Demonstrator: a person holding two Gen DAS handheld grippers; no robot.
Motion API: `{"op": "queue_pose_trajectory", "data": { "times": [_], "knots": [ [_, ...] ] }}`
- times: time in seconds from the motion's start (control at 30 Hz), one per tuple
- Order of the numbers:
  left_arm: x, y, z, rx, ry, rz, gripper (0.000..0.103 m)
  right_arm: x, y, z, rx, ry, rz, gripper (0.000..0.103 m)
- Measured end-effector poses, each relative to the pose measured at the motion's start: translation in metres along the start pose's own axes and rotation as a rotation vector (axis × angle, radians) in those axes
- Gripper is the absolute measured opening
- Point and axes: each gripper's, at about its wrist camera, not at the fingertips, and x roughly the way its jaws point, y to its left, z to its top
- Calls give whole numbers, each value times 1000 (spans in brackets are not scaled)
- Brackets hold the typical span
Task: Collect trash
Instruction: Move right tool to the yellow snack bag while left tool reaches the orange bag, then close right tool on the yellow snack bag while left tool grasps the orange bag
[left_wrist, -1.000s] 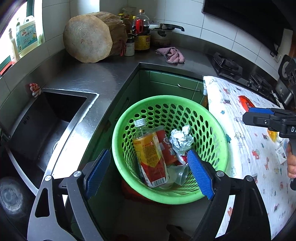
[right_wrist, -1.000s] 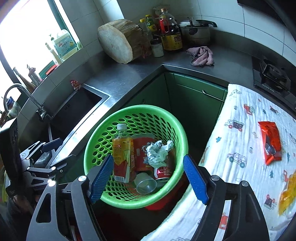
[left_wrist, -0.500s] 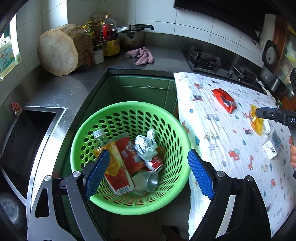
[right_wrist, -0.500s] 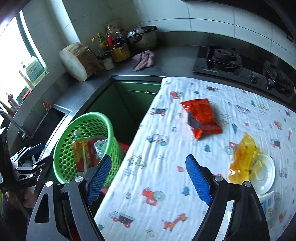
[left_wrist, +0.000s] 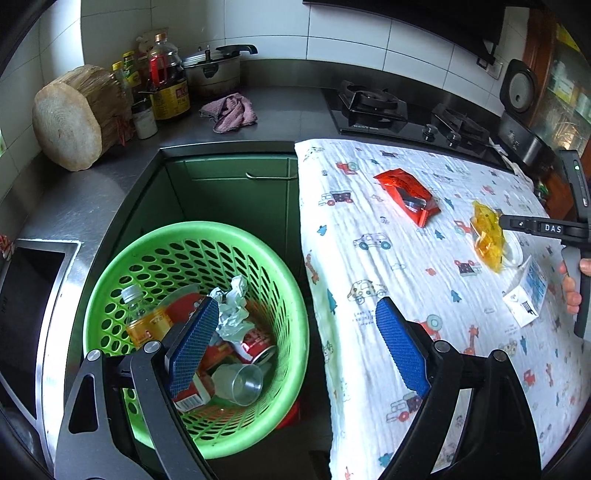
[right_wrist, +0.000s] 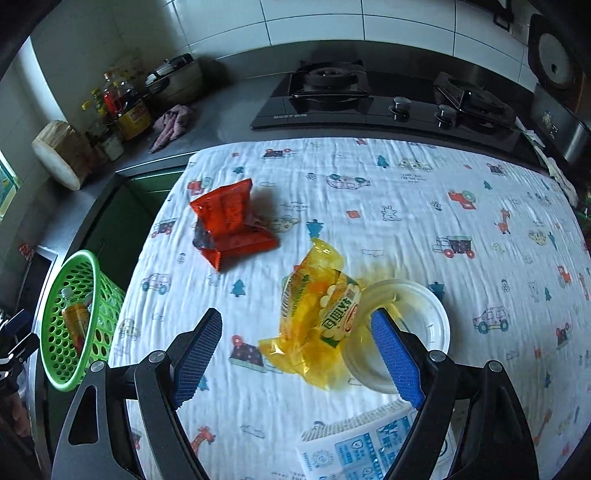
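A green basket (left_wrist: 291, 295) (right_wrist: 55, 354) stands beside the cloth-covered table and holds a bottle, a can, crumpled paper and a clear cup. On the patterned cloth (right_wrist: 369, 206) lie a red wrapper (right_wrist: 232, 229) (left_wrist: 406, 195), a yellow wrapper (right_wrist: 317, 317) (left_wrist: 487, 236), a clear plastic lid (right_wrist: 417, 325) and a white-and-blue carton (right_wrist: 369, 446) (left_wrist: 528, 291). My right gripper (right_wrist: 295, 362) is open, low over the yellow wrapper, with the carton just below it. My left gripper (left_wrist: 291, 354) is open and empty, above the basket's right rim.
A steel counter holds a wooden chopping block (left_wrist: 70, 122), sauce bottles (left_wrist: 166, 85), a pot (left_wrist: 214, 70) and a pink rag (left_wrist: 229, 114). A gas stove (right_wrist: 384, 99) lies behind the table. A sink (left_wrist: 26, 295) is at the left.
Both grippers have swung right, away from the basket. My right gripper moved over the table and came down to the yellow wrapper. Both stay open and empty.
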Motion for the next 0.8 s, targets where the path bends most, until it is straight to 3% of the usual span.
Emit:
{"op": "queue_pose_trajectory", "data": {
  "times": [0.27,0.63,0.8],
  "knots": [
    [24,-25,29,16,23,-7,86,38,-6,12,16,69,-15,80],
    [60,-51,68,2,59,-19,86,49,-6,7,11,104,12,41],
    [79,-66,85,-26,80,-59,86,37,-10,4,27,77,47,34]
  ]
}}
